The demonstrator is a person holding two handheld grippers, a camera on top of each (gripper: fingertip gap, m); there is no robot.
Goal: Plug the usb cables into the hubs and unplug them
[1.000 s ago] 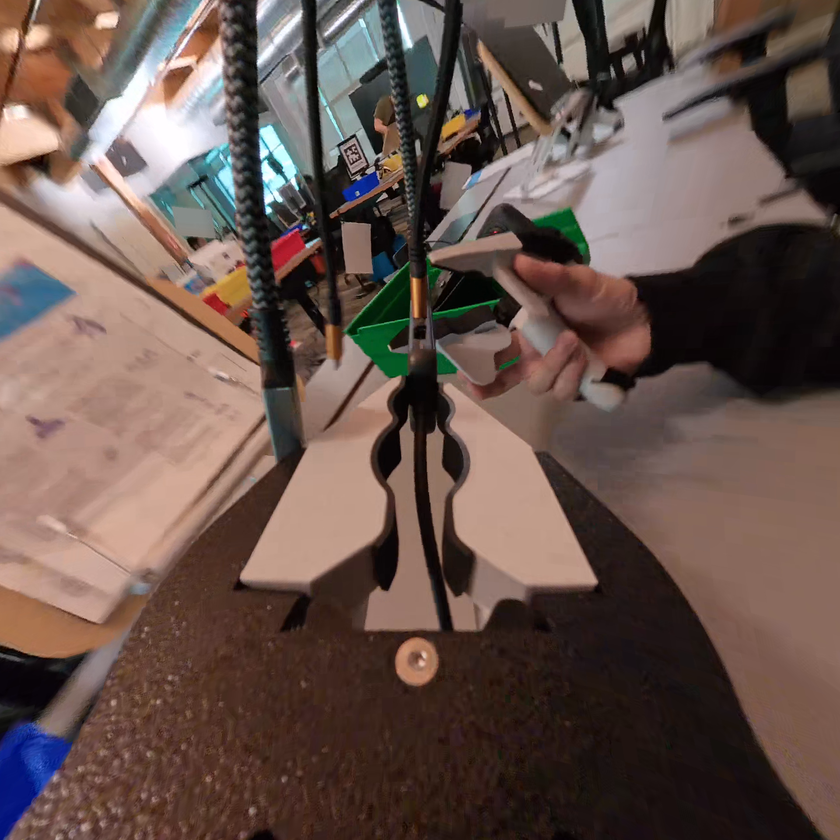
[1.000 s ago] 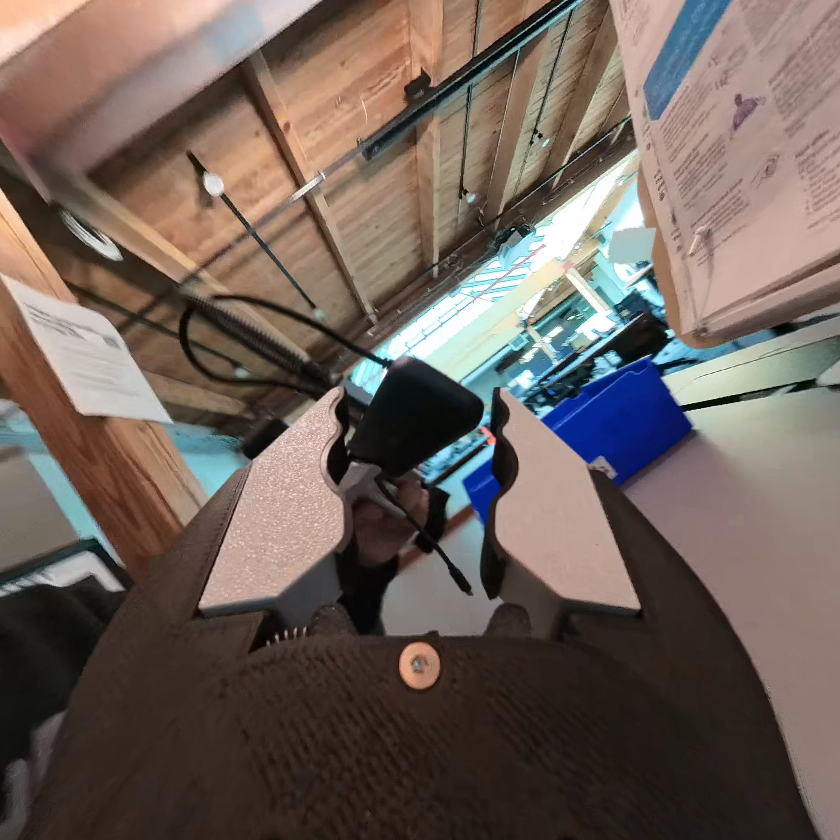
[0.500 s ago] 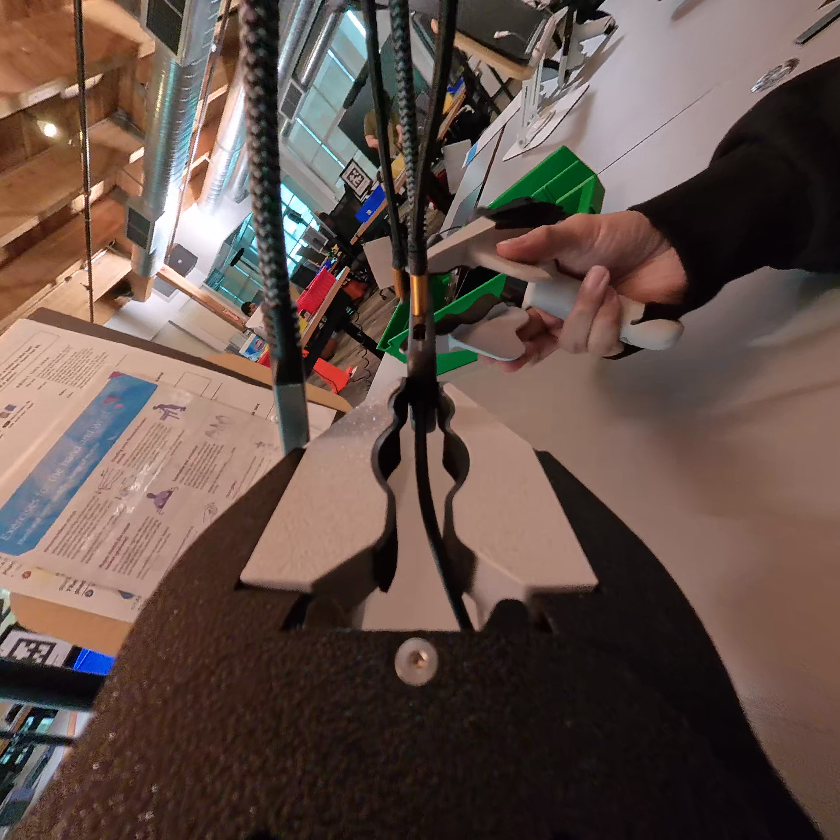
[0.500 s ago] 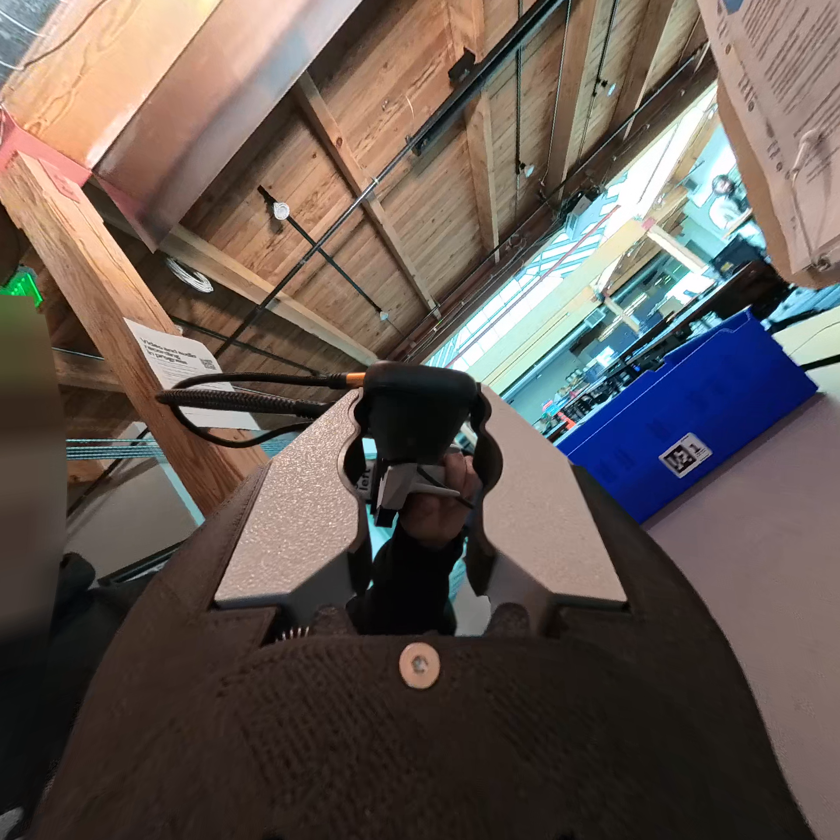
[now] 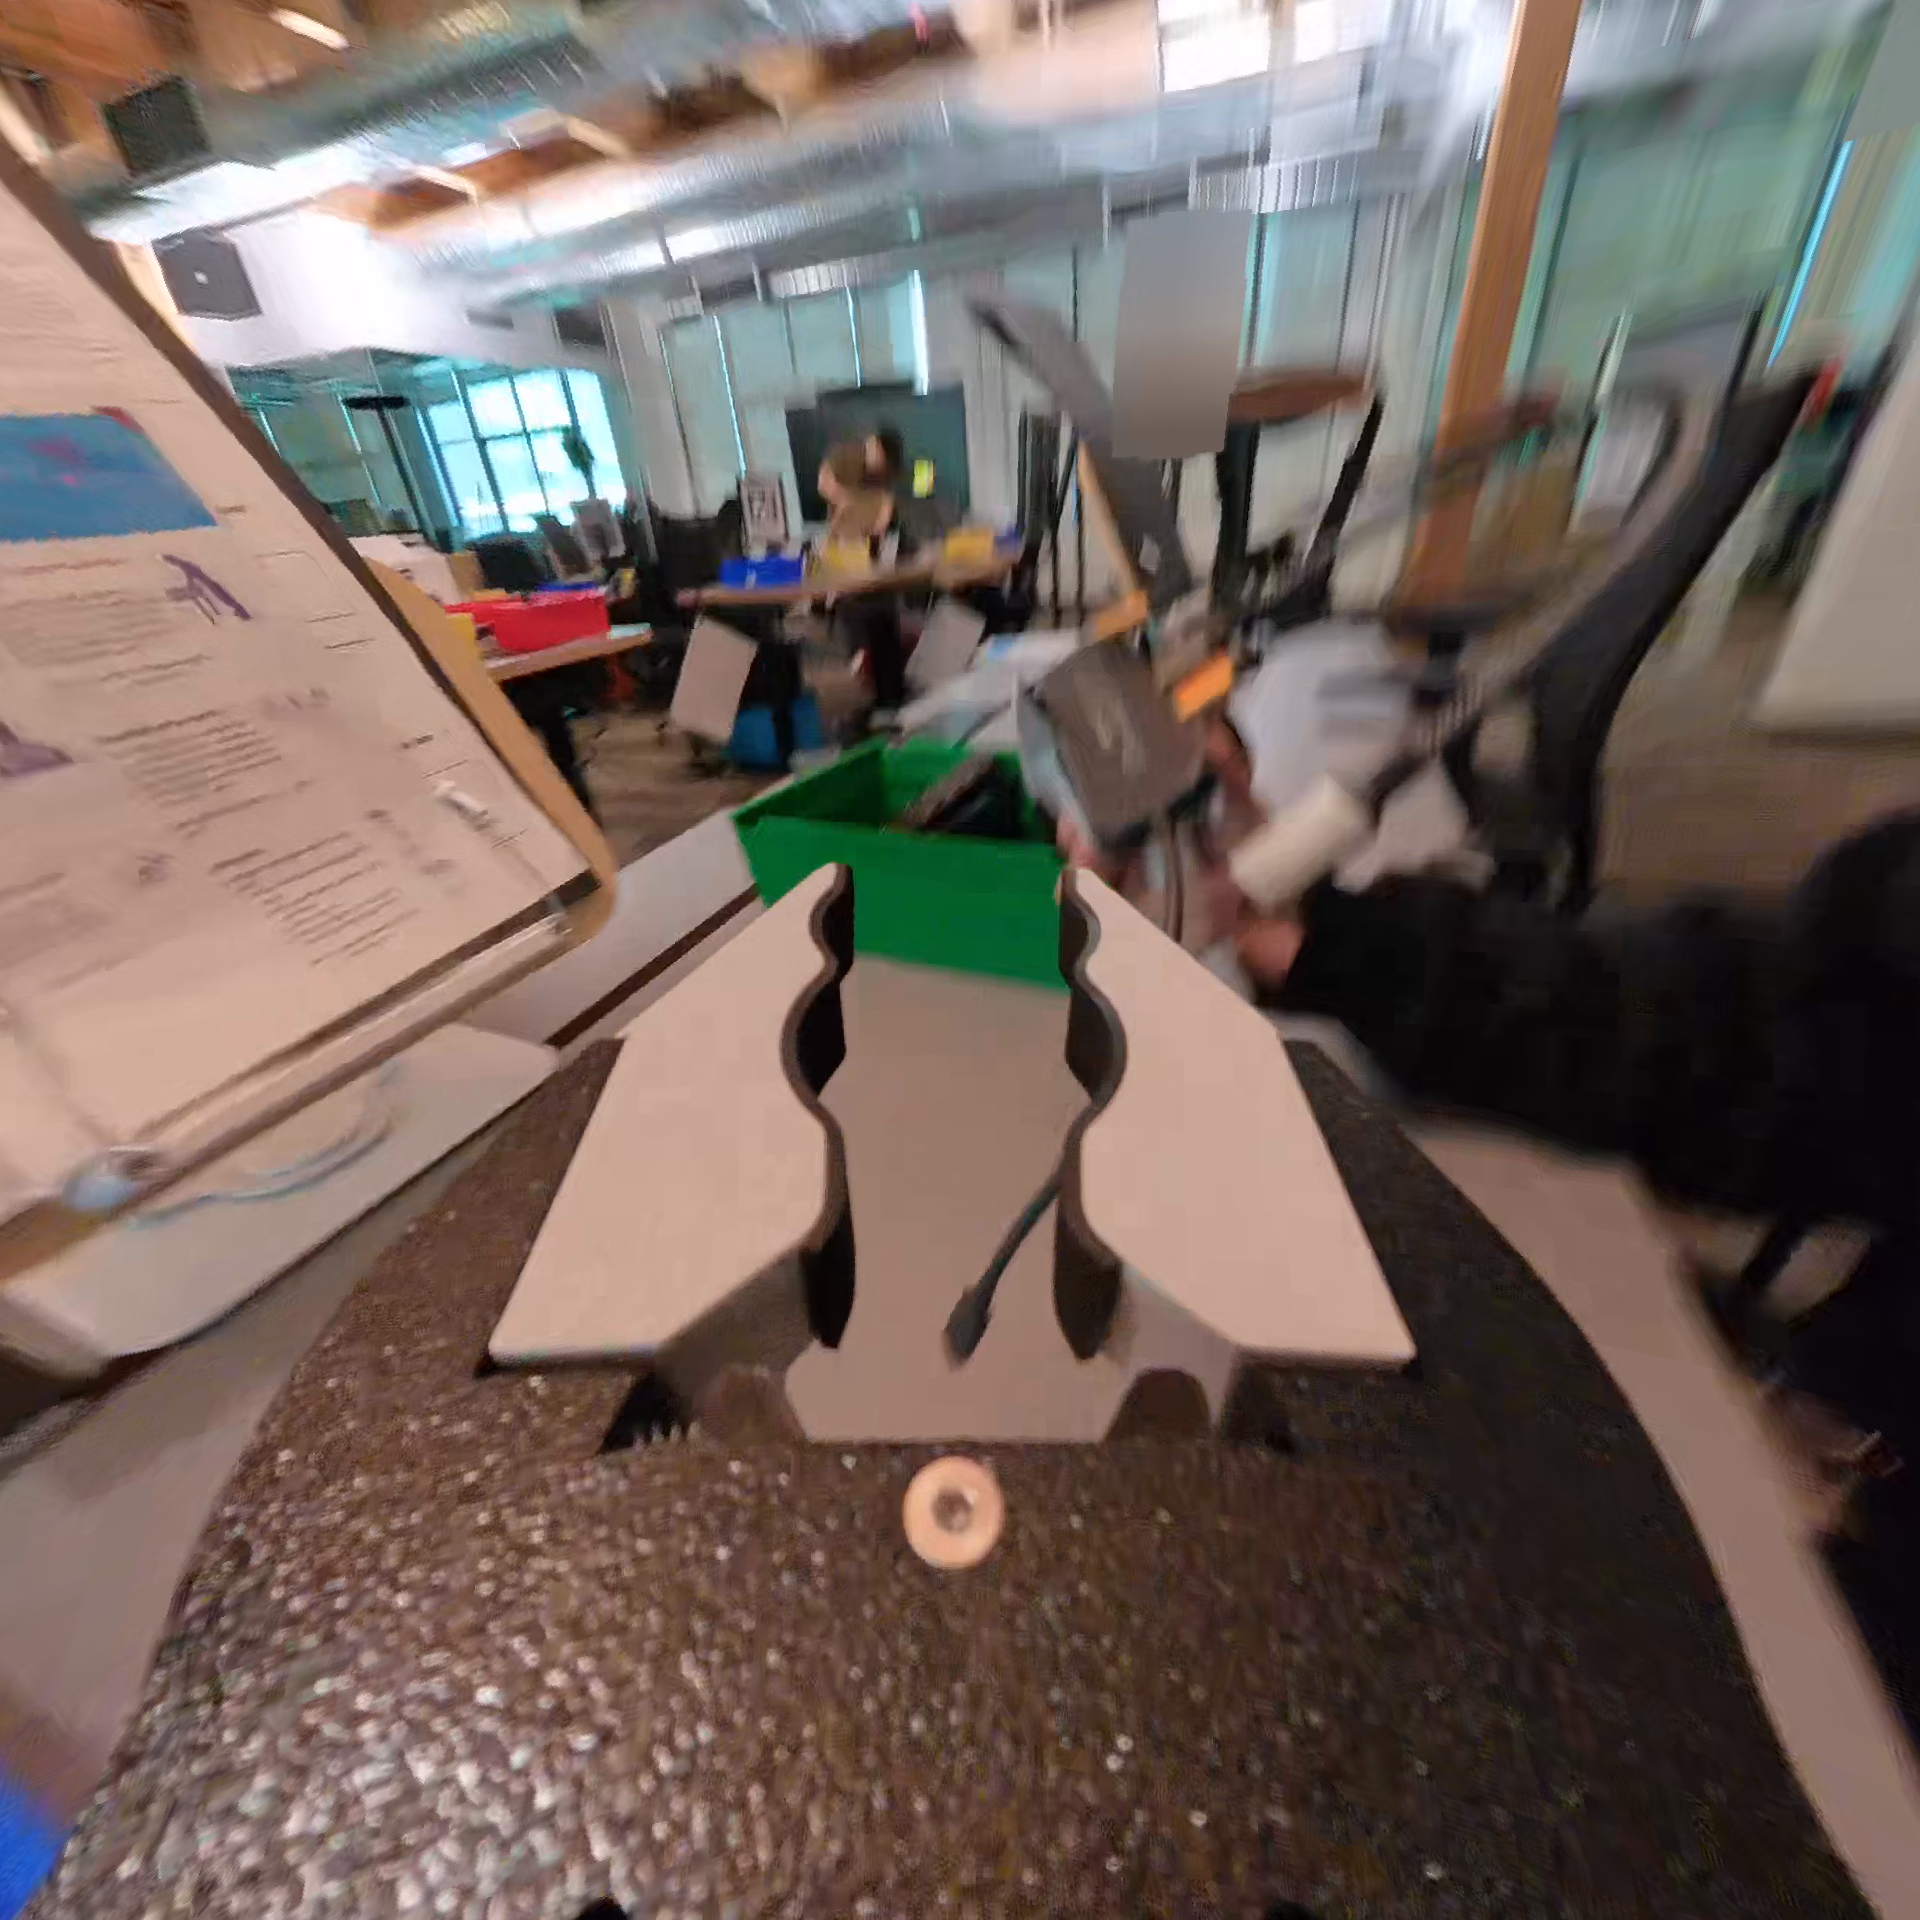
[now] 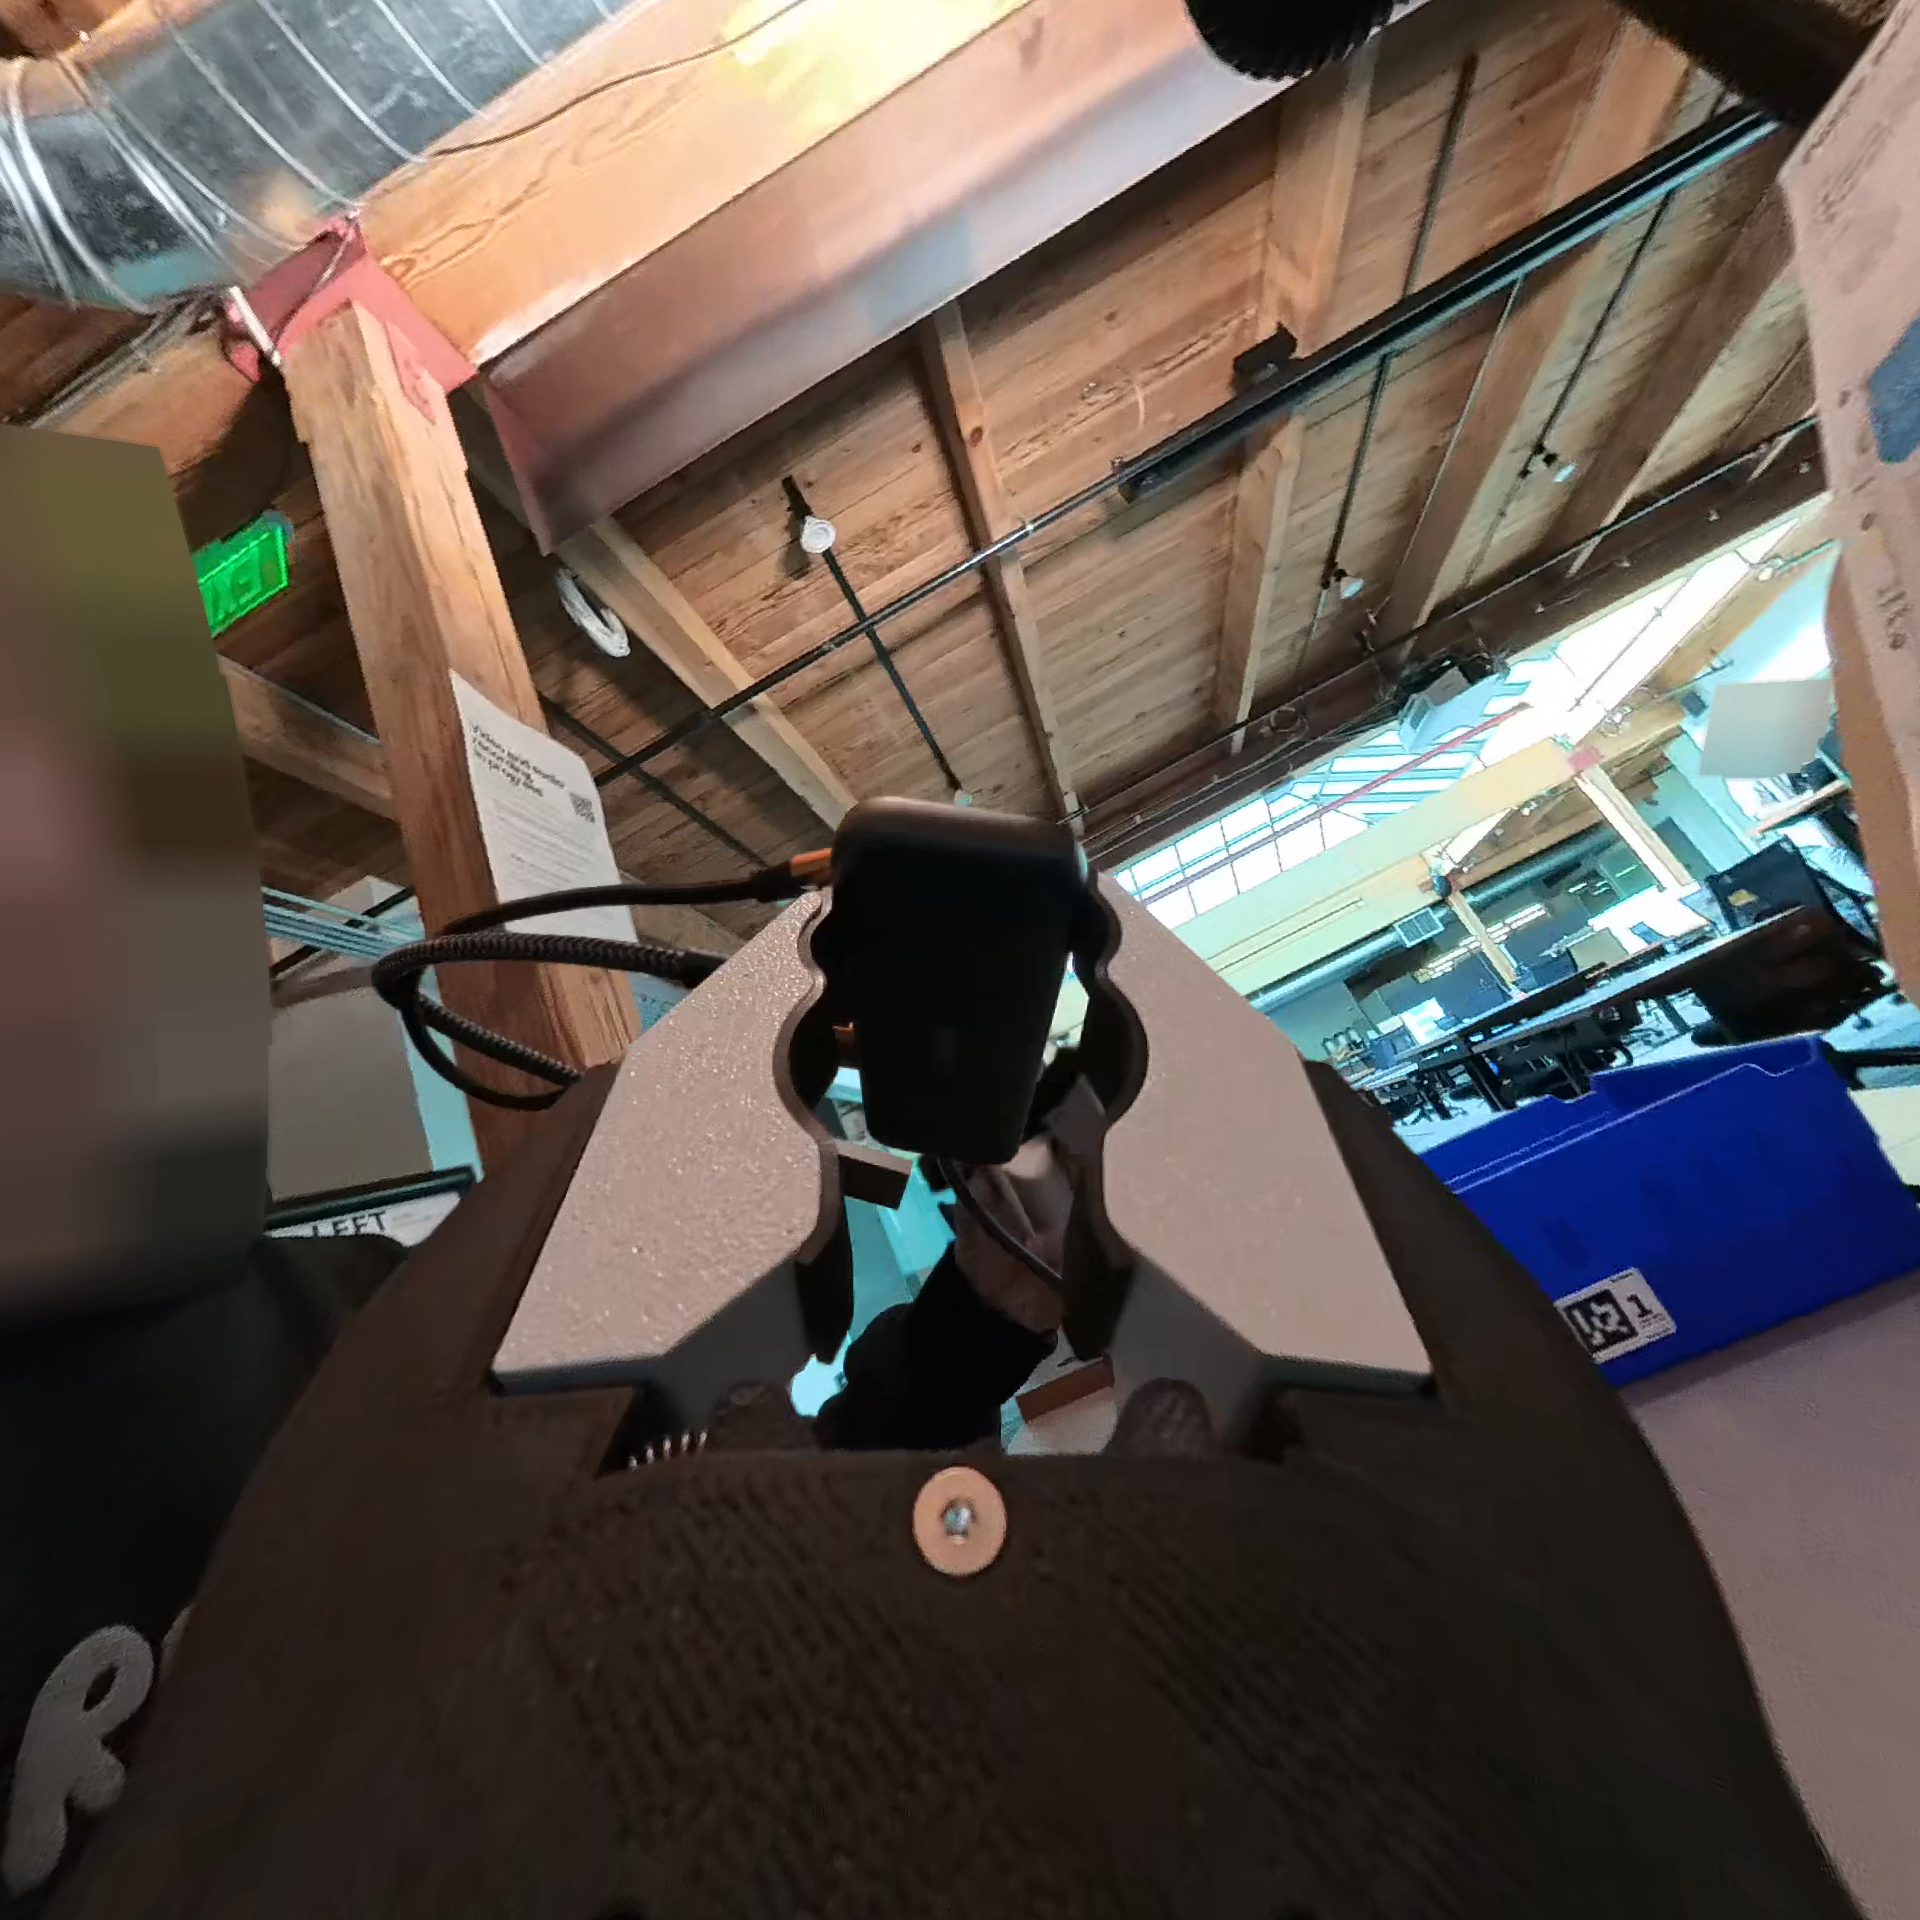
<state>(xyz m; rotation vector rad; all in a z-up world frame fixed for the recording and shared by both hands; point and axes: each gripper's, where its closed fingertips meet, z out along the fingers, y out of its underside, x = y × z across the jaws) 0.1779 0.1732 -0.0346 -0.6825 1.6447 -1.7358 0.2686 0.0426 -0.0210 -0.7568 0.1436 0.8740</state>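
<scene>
My left gripper (image 5: 956, 894) is open, its jaws wide apart and holding nothing. The loose end of a thin dark cable (image 5: 992, 1283) hangs between the fingers, close to the right one. My right gripper (image 6: 956, 909) is shut on a black hub (image 6: 945, 977) and holds it up in the air. An orange-collared plug (image 6: 802, 868) and a braided cable (image 6: 520, 956) run off the hub's left side. A thin cable (image 6: 997, 1236) hangs below the hub. In the left wrist view the right gripper (image 5: 1112, 738) shows blurred at mid right, held by a hand with a black sleeve (image 5: 1558, 997).
A green bin (image 5: 914, 904) stands on the grey table (image 5: 1558, 1403) just beyond my left fingers. A tilted board with printed sheets (image 5: 208, 790) stands at the left. A blue bin (image 6: 1662, 1174) sits on the table at the right of the right wrist view.
My left gripper has opened and let go of the black cable it was clamping, then swung down to a level view. My right gripper has stayed shut on the hub and tilted further up.
</scene>
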